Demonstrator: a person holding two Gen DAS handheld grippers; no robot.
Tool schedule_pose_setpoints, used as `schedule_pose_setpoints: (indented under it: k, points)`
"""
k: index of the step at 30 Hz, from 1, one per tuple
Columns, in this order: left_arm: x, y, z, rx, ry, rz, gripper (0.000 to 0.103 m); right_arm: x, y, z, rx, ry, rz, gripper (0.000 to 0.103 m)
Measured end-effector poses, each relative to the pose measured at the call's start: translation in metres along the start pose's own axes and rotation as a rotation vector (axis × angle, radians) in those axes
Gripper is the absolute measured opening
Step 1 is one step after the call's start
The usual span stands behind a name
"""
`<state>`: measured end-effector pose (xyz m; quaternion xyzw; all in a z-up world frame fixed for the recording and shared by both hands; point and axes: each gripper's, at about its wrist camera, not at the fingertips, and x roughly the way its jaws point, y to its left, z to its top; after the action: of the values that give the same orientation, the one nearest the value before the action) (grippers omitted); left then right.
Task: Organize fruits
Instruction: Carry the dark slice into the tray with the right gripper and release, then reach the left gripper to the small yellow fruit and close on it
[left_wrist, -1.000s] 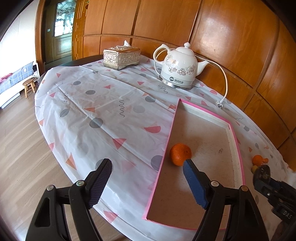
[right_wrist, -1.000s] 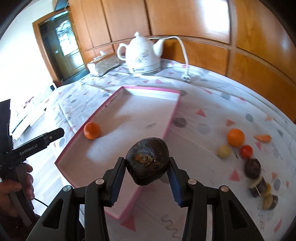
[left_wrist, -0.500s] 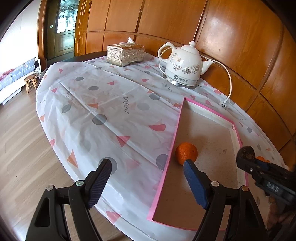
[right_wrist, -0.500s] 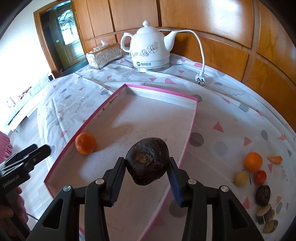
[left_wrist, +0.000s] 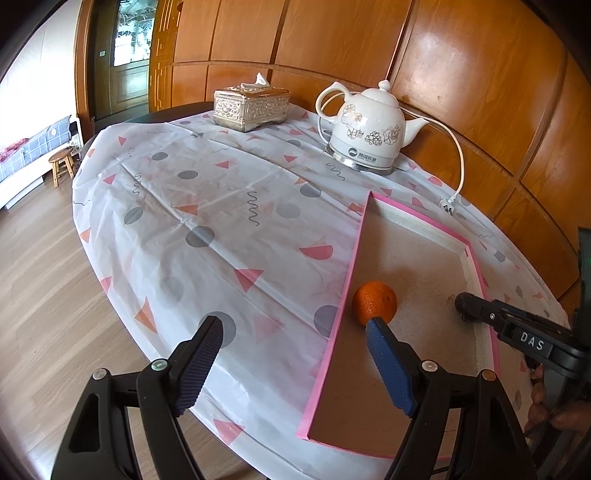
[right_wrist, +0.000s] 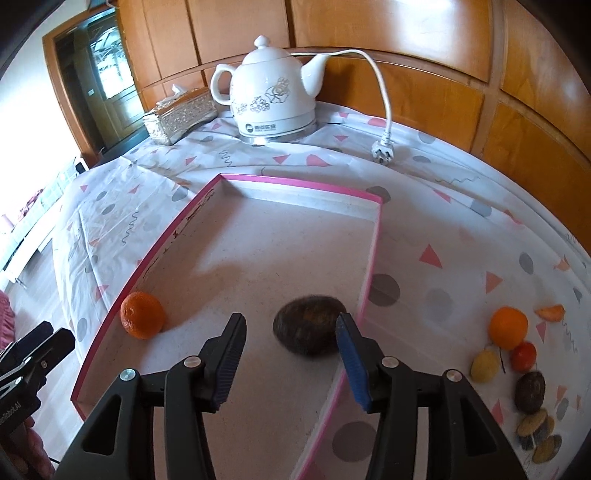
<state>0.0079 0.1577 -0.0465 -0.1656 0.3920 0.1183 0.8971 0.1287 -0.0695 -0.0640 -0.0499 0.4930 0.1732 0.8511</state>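
Note:
A pink-edged tray (right_wrist: 192, 212) lies on the patterned tablecloth. A dark brown round fruit (right_wrist: 309, 325) lies in it near the right rim, blurred. My right gripper (right_wrist: 291, 332) is open, its fingers apart just in front of that fruit. An orange (right_wrist: 142, 314) sits by the tray's left rim; it also shows in the left wrist view (left_wrist: 374, 302). My left gripper (left_wrist: 293, 341) is open and empty above the tray's (left_wrist: 476, 266) near-left edge. More fruits lie on the cloth at the right: an orange (right_wrist: 508, 327), a red one (right_wrist: 523, 355), a yellow one (right_wrist: 485, 365) and a dark one (right_wrist: 529, 391).
A white kettle (right_wrist: 271, 92) with cord and plug (right_wrist: 382, 152) stands behind the tray. A silver tissue box (left_wrist: 251, 105) sits at the far left. The table edge and wooden floor (left_wrist: 44, 295) are at the left. Wood panelling backs the table.
My right gripper carried the dark fruit over the tray, opened and let it go; the fruit now lies in the tray. The left gripper stayed open and shifted slightly.

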Motion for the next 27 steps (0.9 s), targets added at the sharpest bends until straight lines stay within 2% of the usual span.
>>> schedule_pose_setpoints:
  k: [3,6,10,22,27]
  points:
    - [-0.002,-0.001,0.000,0.004,-0.005,-0.004,0.080,-0.008,-0.004,-0.005,0.021,-0.016,-0.012,0.052]
    - [-0.005,-0.003,0.000,0.008,-0.010,-0.008,0.080,-0.020,-0.008,-0.010,0.050,-0.042,-0.011,0.060]
    - [-0.010,-0.006,0.001,0.018,-0.022,-0.016,0.080,-0.036,-0.010,-0.018,0.063,-0.081,-0.030,0.061]
    - [-0.017,-0.018,-0.001,0.055,-0.032,-0.037,0.080,-0.081,-0.019,-0.052,0.017,-0.223,-0.193,0.063]
    - [-0.020,-0.022,-0.001,0.068,-0.036,-0.040,0.080,-0.089,-0.039,-0.066,0.067,-0.241,-0.244,0.063]
